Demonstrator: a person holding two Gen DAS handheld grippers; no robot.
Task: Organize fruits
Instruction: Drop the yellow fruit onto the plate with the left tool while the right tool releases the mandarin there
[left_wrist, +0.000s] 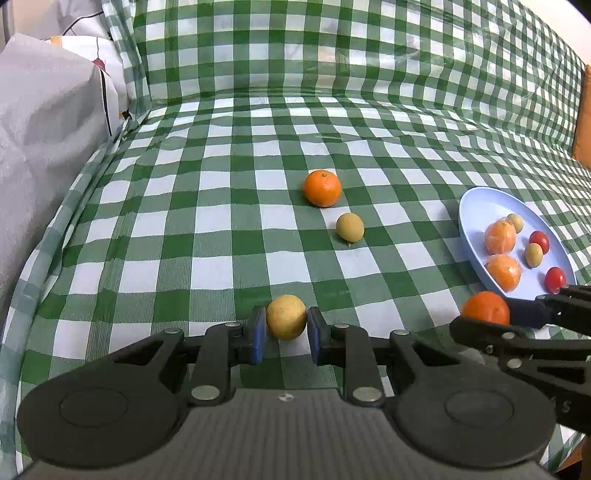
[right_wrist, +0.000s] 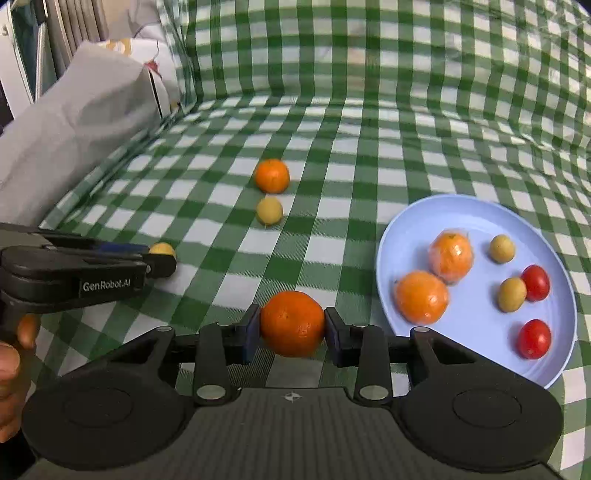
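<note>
The left gripper (left_wrist: 286, 334) was clamped on a yellow fruit (left_wrist: 286, 316), the right gripper (right_wrist: 291, 334) on a mandarin (right_wrist: 292, 323), both just left of the plate (right_wrist: 476, 218). Each was pinched across its widest part; being light, round and soft-skinned, they probably needed gentle pressure. Another mandarin (left_wrist: 322, 188) and small fruit (left_wrist: 349, 227) lay farther left of the plate.

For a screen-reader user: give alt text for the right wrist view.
The right gripper clamps an orange above a green checked cloth. To its right, a blue plate holds six fruits; at left, the left gripper grips a yellow fruit.
</note>
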